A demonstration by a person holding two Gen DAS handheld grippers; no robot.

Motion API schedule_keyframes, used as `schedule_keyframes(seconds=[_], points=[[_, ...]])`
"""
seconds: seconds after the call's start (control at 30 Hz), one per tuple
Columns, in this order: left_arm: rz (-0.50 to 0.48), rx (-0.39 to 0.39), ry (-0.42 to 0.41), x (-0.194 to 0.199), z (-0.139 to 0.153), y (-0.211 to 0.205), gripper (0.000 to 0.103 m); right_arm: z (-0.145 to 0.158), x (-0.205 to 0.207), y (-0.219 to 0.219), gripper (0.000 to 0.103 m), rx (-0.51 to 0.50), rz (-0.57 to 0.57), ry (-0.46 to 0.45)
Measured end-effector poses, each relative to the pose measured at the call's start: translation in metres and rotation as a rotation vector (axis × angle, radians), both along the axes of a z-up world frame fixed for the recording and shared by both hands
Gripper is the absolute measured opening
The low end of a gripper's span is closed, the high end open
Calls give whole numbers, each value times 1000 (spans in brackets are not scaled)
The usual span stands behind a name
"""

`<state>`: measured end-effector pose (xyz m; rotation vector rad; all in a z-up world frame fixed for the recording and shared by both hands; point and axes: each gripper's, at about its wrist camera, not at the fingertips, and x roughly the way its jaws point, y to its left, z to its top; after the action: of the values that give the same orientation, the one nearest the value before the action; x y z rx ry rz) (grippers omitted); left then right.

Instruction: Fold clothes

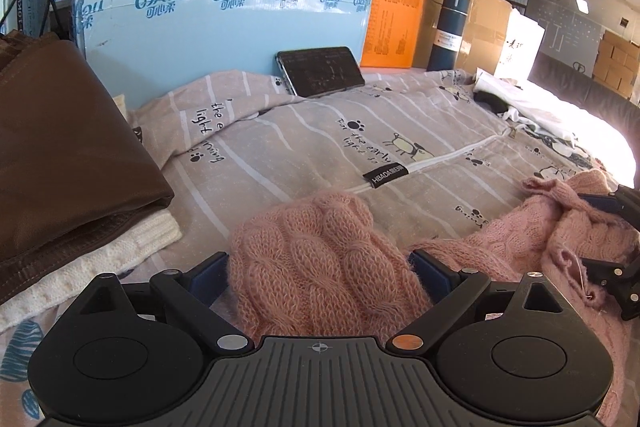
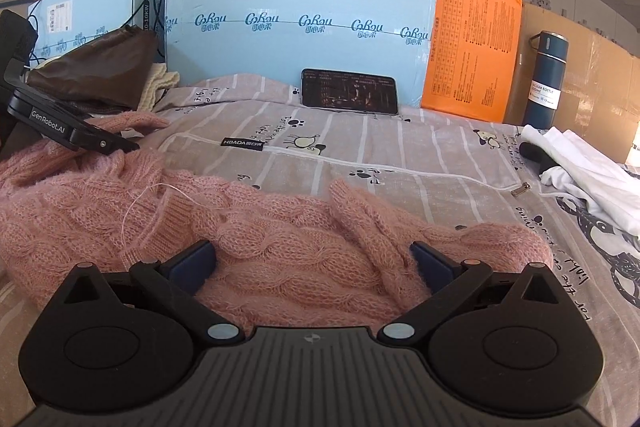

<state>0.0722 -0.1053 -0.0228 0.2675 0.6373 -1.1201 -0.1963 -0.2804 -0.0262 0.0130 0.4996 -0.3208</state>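
Observation:
A pink cable-knit sweater [image 1: 320, 259] lies crumpled on the patterned bedsheet [image 1: 304, 147]. My left gripper [image 1: 320, 267] is open, its blue fingers [image 1: 212, 269] wide apart with a bulging fold of the sweater between them. In the right wrist view the sweater [image 2: 280, 247] spreads from the left edge to the centre. My right gripper [image 2: 312, 259] is also open, its fingers [image 2: 430, 261] straddling a thick knit fold. Each gripper shows in the other's view: the right one [image 1: 616, 247] at the far right edge, the left one [image 2: 72, 135] at the left, above the sweater.
A folded brown garment [image 1: 60, 147] on a cream knit [image 1: 100, 259] is stacked at the left. A phone [image 2: 349, 91] leans on the blue box [image 2: 300, 7] at the back, beside an orange box [image 2: 468, 55] and a dark bottle [image 2: 548, 79]. White clothes [image 2: 588, 171] lie at the right.

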Motion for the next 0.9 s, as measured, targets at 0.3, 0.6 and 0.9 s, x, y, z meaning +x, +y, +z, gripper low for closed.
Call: schedule_keyframes(seconds=[0.3, 0.6, 0.9], points=[[-20, 4, 8, -1, -1, 0, 96, 4, -2, 18, 103, -161, -99, 12], [-112, 34, -38, -17, -3, -6, 88, 3, -16, -24, 103, -63, -341, 32], [-184, 27, -318, -67, 4, -6, 22, -3, -44, -36, 41, 106, -491, -152]])
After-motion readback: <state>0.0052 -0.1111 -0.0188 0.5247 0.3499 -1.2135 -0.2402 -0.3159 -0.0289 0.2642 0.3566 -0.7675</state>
